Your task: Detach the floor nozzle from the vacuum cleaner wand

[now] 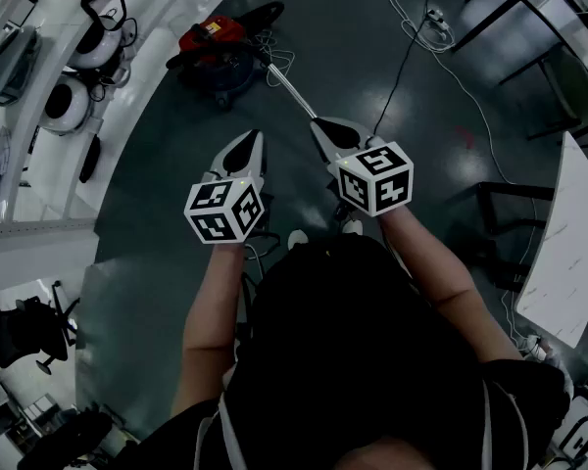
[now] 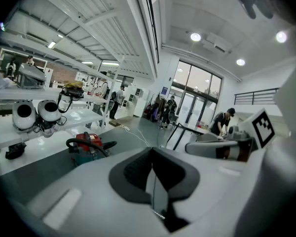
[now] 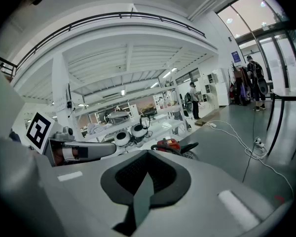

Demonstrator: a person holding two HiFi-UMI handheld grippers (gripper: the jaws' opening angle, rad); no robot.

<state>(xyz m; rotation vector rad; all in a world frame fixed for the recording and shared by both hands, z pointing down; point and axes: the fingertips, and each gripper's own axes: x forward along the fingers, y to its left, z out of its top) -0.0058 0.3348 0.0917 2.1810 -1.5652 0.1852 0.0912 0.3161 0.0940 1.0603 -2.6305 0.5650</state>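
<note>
Left tool (image 1: 247,143) and right tool (image 1: 321,125): jaws fully together, nothing held. Red vacuum cleaner (image 1: 214,49) sits on the floor (image 1: 402,164) ahead. Its wand (image 1: 292,91) runs toward the right tool, nozzle end hidden behind it.

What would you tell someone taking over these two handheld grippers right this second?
Left gripper: jaws shut, nothing between them, held in the air.
Right gripper: jaws shut, also empty.
The red vacuum cleaner sits on the dark floor ahead. Its wand runs from it toward the right gripper, and its near end disappears behind that gripper.
The floor nozzle cannot be made out in any view.
Done: nothing yet, neither gripper touches the vacuum.
Left: find the nozzle at the wand's end, grip wand and nozzle, and pull them apart.
</note>
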